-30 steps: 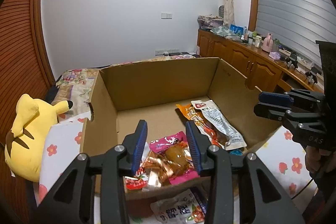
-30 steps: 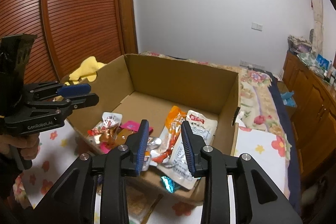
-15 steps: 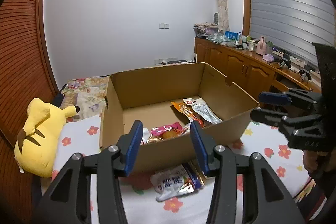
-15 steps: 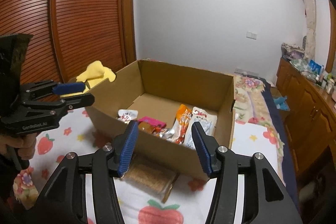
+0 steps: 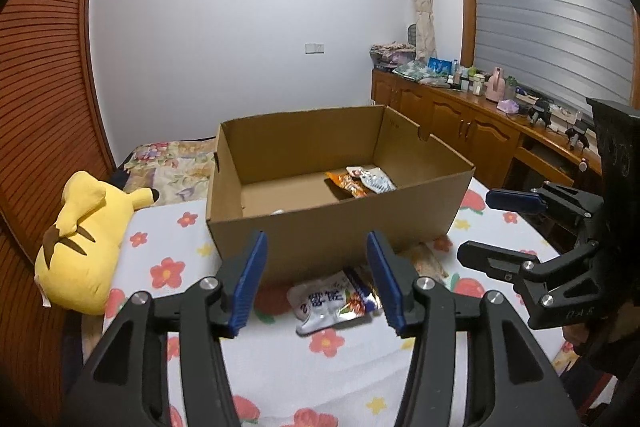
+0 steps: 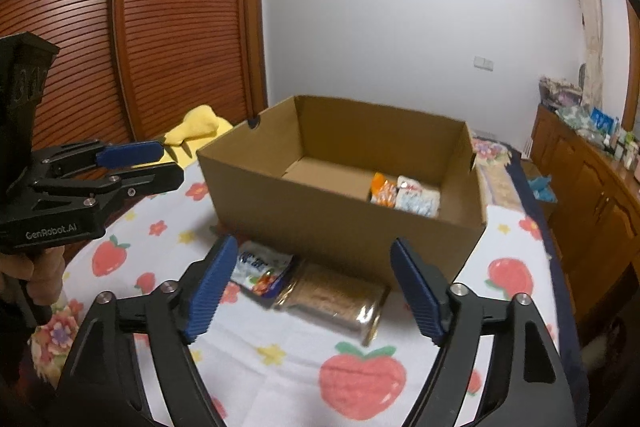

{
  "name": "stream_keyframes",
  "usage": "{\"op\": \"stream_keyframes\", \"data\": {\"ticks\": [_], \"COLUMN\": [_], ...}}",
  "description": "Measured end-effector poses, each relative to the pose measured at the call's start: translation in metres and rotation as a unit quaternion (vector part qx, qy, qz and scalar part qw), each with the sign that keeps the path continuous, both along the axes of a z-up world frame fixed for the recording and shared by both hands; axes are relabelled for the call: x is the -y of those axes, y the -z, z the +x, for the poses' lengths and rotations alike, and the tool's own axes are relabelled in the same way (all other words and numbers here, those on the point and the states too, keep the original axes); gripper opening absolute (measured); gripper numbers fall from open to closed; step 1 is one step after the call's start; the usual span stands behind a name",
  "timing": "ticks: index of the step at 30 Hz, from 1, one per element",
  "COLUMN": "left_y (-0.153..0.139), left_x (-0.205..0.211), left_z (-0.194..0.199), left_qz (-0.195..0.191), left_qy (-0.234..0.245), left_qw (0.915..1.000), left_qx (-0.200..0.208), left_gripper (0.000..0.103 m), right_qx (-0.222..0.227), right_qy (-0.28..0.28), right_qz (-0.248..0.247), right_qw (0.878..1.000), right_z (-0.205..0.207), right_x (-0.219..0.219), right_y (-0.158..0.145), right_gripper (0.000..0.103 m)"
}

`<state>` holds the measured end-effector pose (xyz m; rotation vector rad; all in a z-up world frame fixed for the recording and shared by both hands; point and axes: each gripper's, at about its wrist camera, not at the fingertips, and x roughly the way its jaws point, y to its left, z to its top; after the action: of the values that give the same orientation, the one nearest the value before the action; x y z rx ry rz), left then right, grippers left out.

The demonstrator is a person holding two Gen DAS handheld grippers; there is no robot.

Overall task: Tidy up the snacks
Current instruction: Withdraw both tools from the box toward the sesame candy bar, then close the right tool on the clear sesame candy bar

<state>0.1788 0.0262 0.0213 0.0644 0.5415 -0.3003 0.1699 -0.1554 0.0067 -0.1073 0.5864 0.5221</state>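
The right gripper (image 6: 312,291), jaws just opening wide and empty, faces a clear cylindrical packet of brown snacks (image 6: 336,297) lying crosswise against the brown cardboard box's (image 6: 340,223) near wall on the strawberry-print bedspread (image 6: 360,379). The left gripper (image 5: 316,283), likewise spread and empty, faces a white foil pouch (image 5: 332,301) just beside. Neither is obstructed.

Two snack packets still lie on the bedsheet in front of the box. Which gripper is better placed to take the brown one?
Probably the right gripper: its jaws have just been opening, stand wide and empty, and frame the brown packet. The left gripper, narrower, lines up with the white packet.
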Motion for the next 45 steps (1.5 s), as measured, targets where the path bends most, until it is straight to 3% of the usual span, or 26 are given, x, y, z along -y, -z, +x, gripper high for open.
{"op": "stream_keyframes", "data": {"ticks": [10, 25, 33, 38, 45], "left_y": [0.025, 0.054, 0.061, 0.065, 0.073], "left_x": [-0.010, -0.012, -0.014, -0.014, -0.011], "left_z": [-0.005, -0.002, -0.001, 0.001, 0.007], "left_qz": [-0.014, -0.018, -0.026, -0.025, -0.027], "left_qy": [-0.003, -0.007, -0.009, -0.009, -0.011], "left_qw": [0.9998, 0.9988, 0.9982, 0.9980, 0.9972], "left_qx": [-0.017, -0.045, -0.053, -0.057, -0.069], "left_gripper": [0.069, 0.071, 0.071, 0.071, 0.071], "right_qx": [-0.042, -0.125, -0.131, -0.153, -0.158], "right_qy": [0.020, 0.065, 0.082, 0.083, 0.074], "right_qz": [-0.012, -0.019, -0.044, -0.047, -0.053], "right_qw": [0.999, 0.990, 0.987, 0.984, 0.983], "right_z": [0.016, 0.062, 0.070, 0.077, 0.080], "right_x": [-0.007, -0.013, -0.015, -0.018, -0.020], "right_y": [0.035, 0.087, 0.098, 0.109, 0.109], "right_gripper": [0.089, 0.089, 0.093, 0.101, 0.099]}}
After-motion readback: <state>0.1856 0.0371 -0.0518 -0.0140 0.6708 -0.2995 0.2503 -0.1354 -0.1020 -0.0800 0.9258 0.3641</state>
